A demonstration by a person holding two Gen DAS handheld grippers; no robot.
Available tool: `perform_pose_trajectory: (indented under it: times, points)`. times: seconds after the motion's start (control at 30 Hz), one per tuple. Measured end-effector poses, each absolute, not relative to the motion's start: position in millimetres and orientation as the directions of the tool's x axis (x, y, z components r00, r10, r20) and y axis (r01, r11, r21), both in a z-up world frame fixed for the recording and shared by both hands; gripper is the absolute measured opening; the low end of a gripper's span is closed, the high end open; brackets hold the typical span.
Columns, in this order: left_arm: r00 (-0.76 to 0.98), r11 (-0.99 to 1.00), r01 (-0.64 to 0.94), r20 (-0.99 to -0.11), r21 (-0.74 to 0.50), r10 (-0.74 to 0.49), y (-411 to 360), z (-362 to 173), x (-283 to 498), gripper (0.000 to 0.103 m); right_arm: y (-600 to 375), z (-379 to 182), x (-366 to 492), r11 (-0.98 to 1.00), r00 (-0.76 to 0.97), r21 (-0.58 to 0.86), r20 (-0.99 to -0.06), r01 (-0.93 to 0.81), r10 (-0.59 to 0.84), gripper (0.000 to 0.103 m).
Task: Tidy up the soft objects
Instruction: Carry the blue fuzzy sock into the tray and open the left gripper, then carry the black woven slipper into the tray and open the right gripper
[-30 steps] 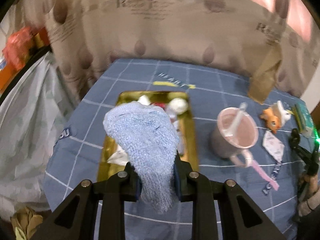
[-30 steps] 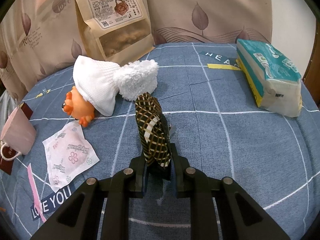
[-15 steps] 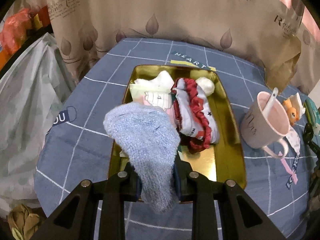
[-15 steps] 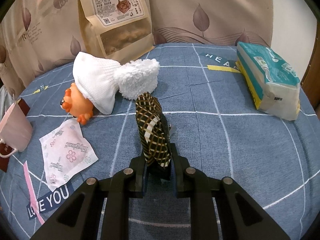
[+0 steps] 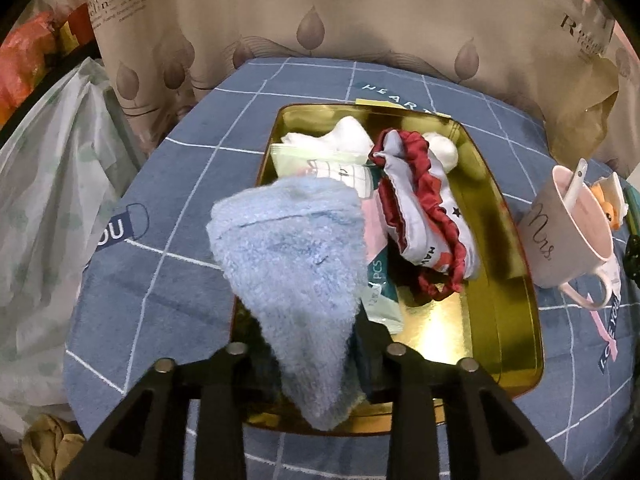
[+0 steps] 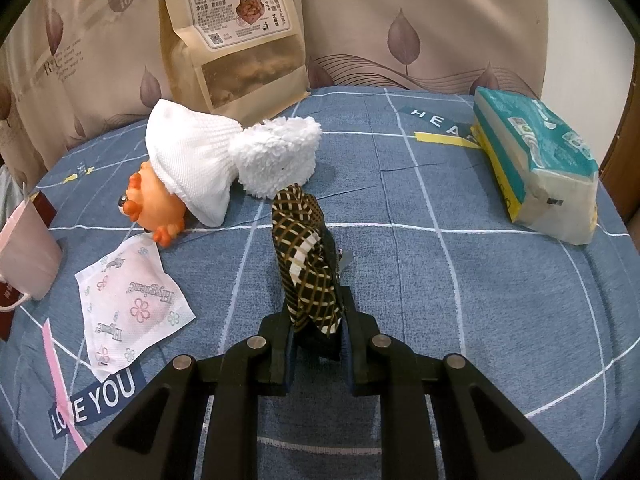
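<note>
My left gripper (image 5: pixel 314 354) has its jaws spread wider than before, with a fluffy light blue sock (image 5: pixel 292 248) hanging between them over the near left end of a gold tray (image 5: pixel 508 312). The tray holds a white sock (image 5: pixel 344 136), a red-trimmed sock (image 5: pixel 424 216) and a plastic packet (image 5: pixel 380 288). My right gripper (image 6: pixel 318 346) is shut on a black and tan checked cloth (image 6: pixel 306 264) above the blue bedcover. A white knit sock with a fluffy cuff (image 6: pixel 224 156) lies ahead of it.
A pink mug with a spoon (image 5: pixel 568 232) stands right of the tray. An orange toy (image 6: pixel 154 208), a wipe sachet (image 6: pixel 128 304), a brown snack bag (image 6: pixel 236 36) and a tissue pack (image 6: pixel 536 164) lie around the right gripper. A plastic bag (image 5: pixel 44 208) hangs at the left.
My left gripper moved forward and down over the tray and its jaws have spread, loosening the blue sock. My right gripper has barely moved.
</note>
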State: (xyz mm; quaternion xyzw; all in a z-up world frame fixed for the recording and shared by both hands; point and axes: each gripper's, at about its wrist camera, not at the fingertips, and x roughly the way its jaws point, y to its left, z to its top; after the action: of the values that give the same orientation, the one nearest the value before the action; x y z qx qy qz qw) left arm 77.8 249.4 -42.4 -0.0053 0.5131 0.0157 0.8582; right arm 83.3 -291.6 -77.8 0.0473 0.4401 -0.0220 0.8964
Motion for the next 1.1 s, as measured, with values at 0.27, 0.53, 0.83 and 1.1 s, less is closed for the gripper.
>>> perform_pose_trajectory:
  times: [0.27,0.53,0.83,1.1]
  points:
    - [0.473,0.999,-0.02,-0.88,0.033,0.038,246.4,-28.3,66.4,0.05,-290.6,-78.2,82.9,0.995,0.611,0.056,-0.792,0.08,-0.004,0.017]
    - [0.568,0.995,-0.07,-0.817,0.07,0.098,241.5,7.2,41.2,0.05,-290.3,-77.8,82.6,0.996,0.612,0.054,-0.791,0.077,-0.004,0.018]
    - [0.671,0.962,-0.134,-0.692,0.239,0.265,204.5,17.7,17.4,0.051,-289.7,-75.5,80.3,0.996,0.626,0.055,-0.78,0.075,-0.004,0.013]
    - [0.711,0.969,-0.16,-0.66,0.187,0.245,214.7,27.2,8.5,0.058,-275.9,-60.1,74.2,0.997,0.638,0.035,-0.77,0.066,-0.016,0.012]
